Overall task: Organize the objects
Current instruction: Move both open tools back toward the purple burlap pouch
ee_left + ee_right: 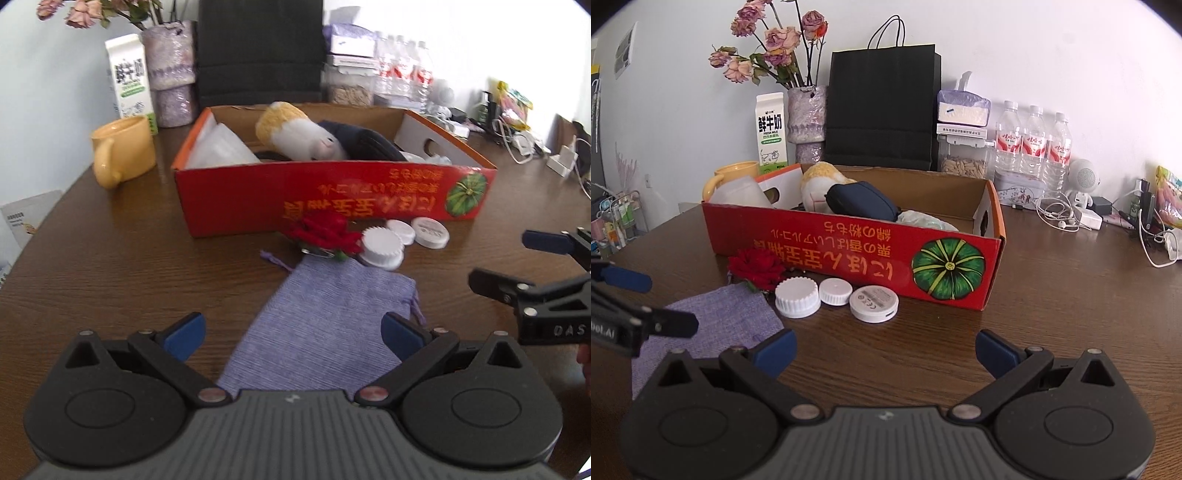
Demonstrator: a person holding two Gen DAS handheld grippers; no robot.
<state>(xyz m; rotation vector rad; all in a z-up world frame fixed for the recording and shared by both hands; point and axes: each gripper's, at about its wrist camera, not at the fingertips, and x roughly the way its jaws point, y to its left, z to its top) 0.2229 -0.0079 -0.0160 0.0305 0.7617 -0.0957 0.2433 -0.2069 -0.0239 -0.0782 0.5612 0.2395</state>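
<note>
We have both pairs of tongs released and empty above the desk (1071, 302). Our left tongs (293, 332) hover over the near end of the purple pouch (325, 325), which lies flat with its long axis running away from us toward the red box (332, 199) — its drawstring end points at the box. Our right tongs (884, 350) sit further right, facing the white caps: the ridged cap (797, 298), the smaller cap (835, 291) and the flat white disc (874, 303) lined up just in front of the box wall, with the red flower (757, 267) beside them, touching the pouch's far edge. We judge the left hand nearer the pouch, straddling its width, so that grasp looks ready; the right hand is better placed for the caps. The box already holds a plush toy (291, 134) and a dark case (862, 205).
</note>
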